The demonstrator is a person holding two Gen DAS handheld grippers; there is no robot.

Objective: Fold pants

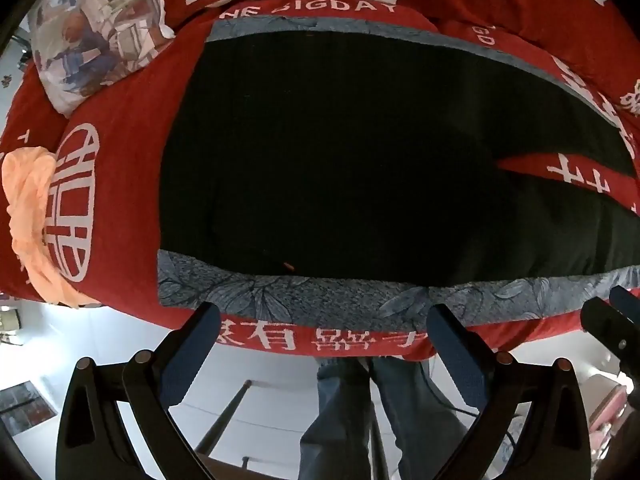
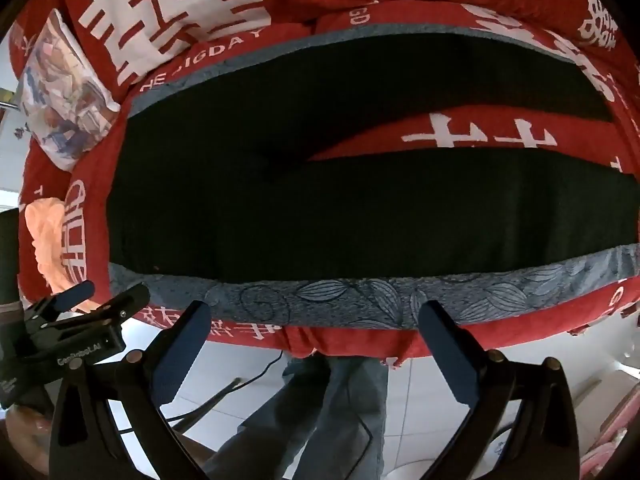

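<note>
Black pants lie spread flat on a red bed cover, waist to the left, two legs parting toward the right. They also show in the right wrist view. They rest on a grey floral cloth whose near strip shows below them. My left gripper is open and empty, hovering at the near edge over the floral strip. My right gripper is open and empty, at the same near edge further right. The left gripper shows in the right wrist view, the right in the left view.
The red bed cover with white characters covers the bed. A printed pillow lies at the far left, an orange cloth at the left edge. White tiled floor and the person's jeans-clad legs are below.
</note>
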